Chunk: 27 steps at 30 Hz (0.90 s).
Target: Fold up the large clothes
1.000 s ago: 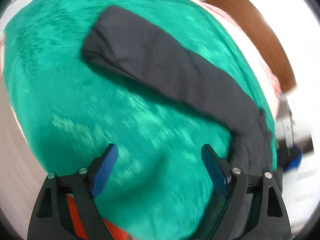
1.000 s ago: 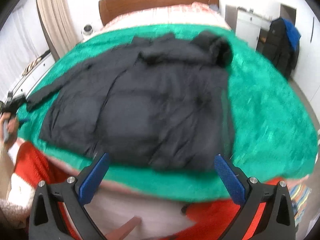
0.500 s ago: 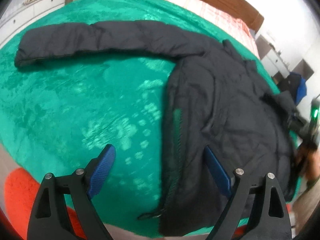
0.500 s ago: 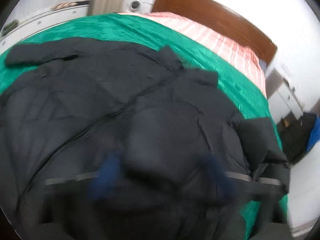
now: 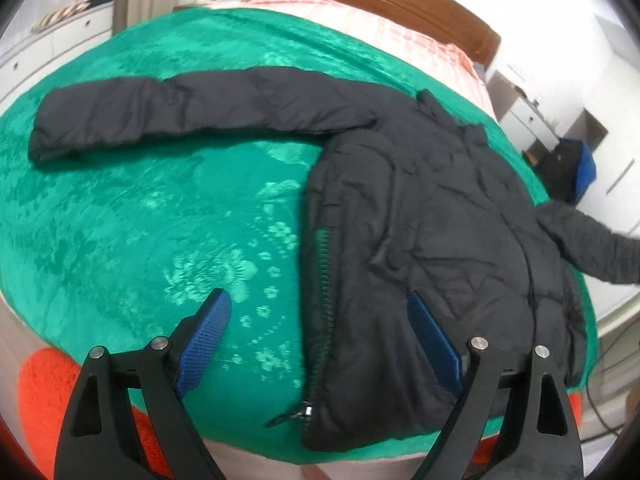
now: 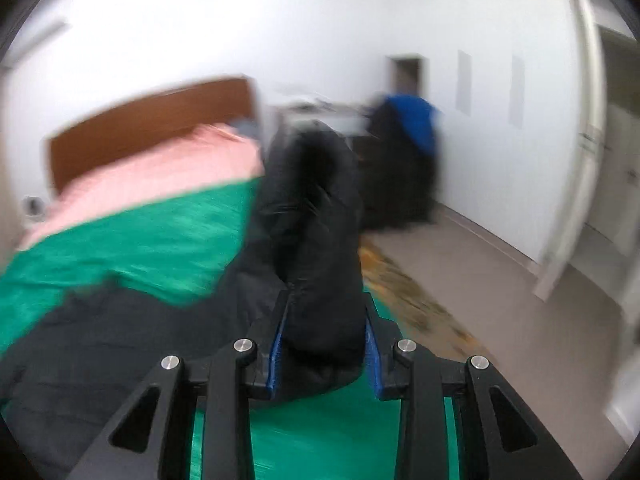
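Observation:
A black puffer jacket (image 5: 420, 232) lies spread on a green blanket (image 5: 140, 220) on the bed. One sleeve (image 5: 168, 116) stretches flat to the left. My left gripper (image 5: 320, 340) is open and empty, above the jacket's lower hem and zipper edge. My right gripper (image 6: 322, 344) is shut on the jacket's other sleeve (image 6: 316, 240), which stands lifted off the bed; that sleeve also shows raised at the right of the left wrist view (image 5: 588, 244).
A wooden headboard (image 5: 380, 0) and pink bedding (image 6: 152, 168) are at the far end of the bed. Dark and blue clothes (image 6: 404, 152) hang by the white wall. Orange fabric (image 5: 44, 392) lies at the bed's near edge. Bare floor (image 6: 500, 300) lies right of the bed.
My right gripper went from open above the jacket to shut on the right sleeve, now lifted. My left gripper's view swung from the left sleeve to the jacket body and stays open.

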### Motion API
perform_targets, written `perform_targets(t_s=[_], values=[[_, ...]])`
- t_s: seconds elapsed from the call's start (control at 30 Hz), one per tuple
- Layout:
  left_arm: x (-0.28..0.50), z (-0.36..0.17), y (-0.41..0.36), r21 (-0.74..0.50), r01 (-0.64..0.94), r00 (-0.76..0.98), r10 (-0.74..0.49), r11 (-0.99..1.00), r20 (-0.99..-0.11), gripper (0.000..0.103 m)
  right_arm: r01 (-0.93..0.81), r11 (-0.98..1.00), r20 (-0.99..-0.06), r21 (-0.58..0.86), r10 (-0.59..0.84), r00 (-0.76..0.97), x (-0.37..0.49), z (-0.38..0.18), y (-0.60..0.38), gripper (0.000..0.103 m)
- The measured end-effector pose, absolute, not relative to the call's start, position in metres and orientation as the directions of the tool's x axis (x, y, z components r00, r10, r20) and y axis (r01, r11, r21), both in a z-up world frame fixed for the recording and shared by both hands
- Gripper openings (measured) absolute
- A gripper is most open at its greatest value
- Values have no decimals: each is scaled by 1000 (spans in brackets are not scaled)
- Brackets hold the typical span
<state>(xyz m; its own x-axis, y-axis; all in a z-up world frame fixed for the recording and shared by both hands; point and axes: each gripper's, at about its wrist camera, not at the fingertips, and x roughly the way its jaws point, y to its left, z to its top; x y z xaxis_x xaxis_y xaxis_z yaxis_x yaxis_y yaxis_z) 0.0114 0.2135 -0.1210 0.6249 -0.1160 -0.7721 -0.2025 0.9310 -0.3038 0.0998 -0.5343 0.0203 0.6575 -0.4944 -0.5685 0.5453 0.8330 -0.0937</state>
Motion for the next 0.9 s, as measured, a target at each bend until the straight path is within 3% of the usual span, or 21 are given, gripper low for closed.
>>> perform_targets(t_s=[0.13, 0.3, 0.37, 0.47, 0.5, 0.57, 0.67, 0.73, 0.8, 0.87, 0.9], values=[[13, -121, 211, -263, -214, 602, -85, 941, -794, 91, 640, 761, -697, -106, -516, 498, 72, -45, -575, 35], [9, -126, 228, -306, -231, 568, -127, 923, -813, 91, 571, 820, -742, 45, -355, 568, 31, -66, -538, 75], [7, -131, 228, -333, -206, 557, -169, 920, -813, 91, 453, 873, -753, 178, -175, 634, 20, -69, -503, 81], [7, -140, 212, -386, -123, 528, -269, 914, -806, 94, 170, 843, -721, 510, 311, 619, 13, -97, -427, 82], [10, -145, 201, -383, -81, 508, -292, 920, -810, 97, 116, 829, -715, 547, 391, 579, 15, -109, -405, 82], [15, -153, 187, -326, -48, 494, -261, 944, -829, 98, 43, 848, -740, 528, 435, 513, 18, -128, -367, 82], [21, -166, 175, -235, -42, 468, -188, 971, -864, 98, 4, 907, -810, 422, 375, 451, 23, -152, -332, 82], [18, -166, 176, -231, -38, 466, -187, 972, -865, 98, 19, 916, -823, 400, 350, 448, 19, -157, -323, 75], [14, -165, 177, -241, -43, 463, -194, 970, -865, 94, 44, 911, -819, 410, 347, 458, 15, -155, -323, 37], [11, -165, 177, -247, -42, 463, -200, 968, -864, 67, 67, 896, -802, 438, 356, 479, 5, -150, -326, 27], [10, -163, 175, -284, -18, 454, -245, 959, -856, 44, 64, 892, -793, 447, 362, 490, 2, -148, -328, 24]])
